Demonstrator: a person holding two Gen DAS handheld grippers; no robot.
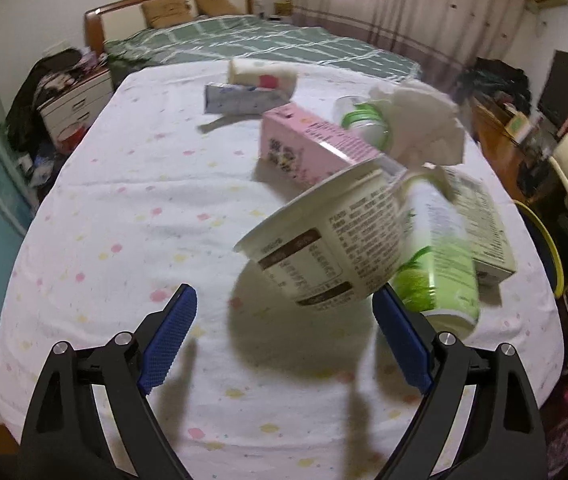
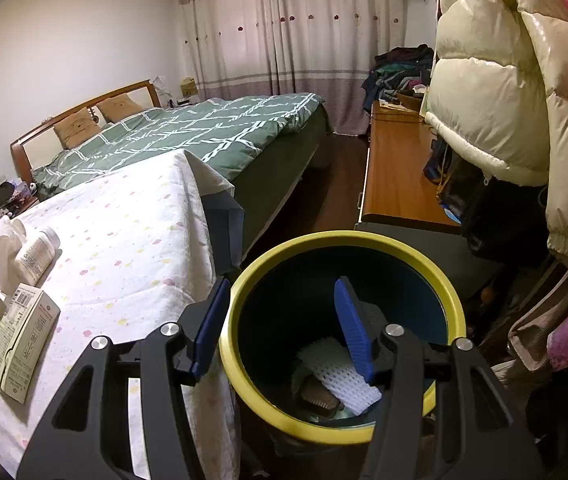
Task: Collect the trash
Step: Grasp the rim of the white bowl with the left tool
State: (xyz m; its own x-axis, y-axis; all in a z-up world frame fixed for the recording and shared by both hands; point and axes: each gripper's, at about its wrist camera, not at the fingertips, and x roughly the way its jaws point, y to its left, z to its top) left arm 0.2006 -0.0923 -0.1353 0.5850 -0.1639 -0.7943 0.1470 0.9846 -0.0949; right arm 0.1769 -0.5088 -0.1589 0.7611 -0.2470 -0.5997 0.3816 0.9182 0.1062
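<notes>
In the left wrist view my left gripper (image 1: 284, 320) is open over the table (image 1: 123, 200); a white paper cup (image 1: 324, 248) lies tilted just ahead, between the fingertips, ungripped. Behind it lie a green can (image 1: 444, 276), a pink carton (image 1: 308, 144), a green-and-white carton (image 1: 480, 224), a crumpled tissue (image 1: 424, 120), a small bottle (image 1: 364, 120) and two more packages (image 1: 243, 98). In the right wrist view my right gripper (image 2: 279, 324) is open and empty above the yellow-rimmed bin (image 2: 243, 380), which holds white foam netting (image 2: 336, 372) and a dark item.
The table's white spotted cloth (image 2: 123, 260) hangs beside the bin. A bed (image 2: 203, 132) stands behind. A wooden desk (image 2: 396, 176), hanging puffy coats (image 2: 504, 100) and bags crowd the right. A nightstand (image 1: 71, 104) stands at the far left.
</notes>
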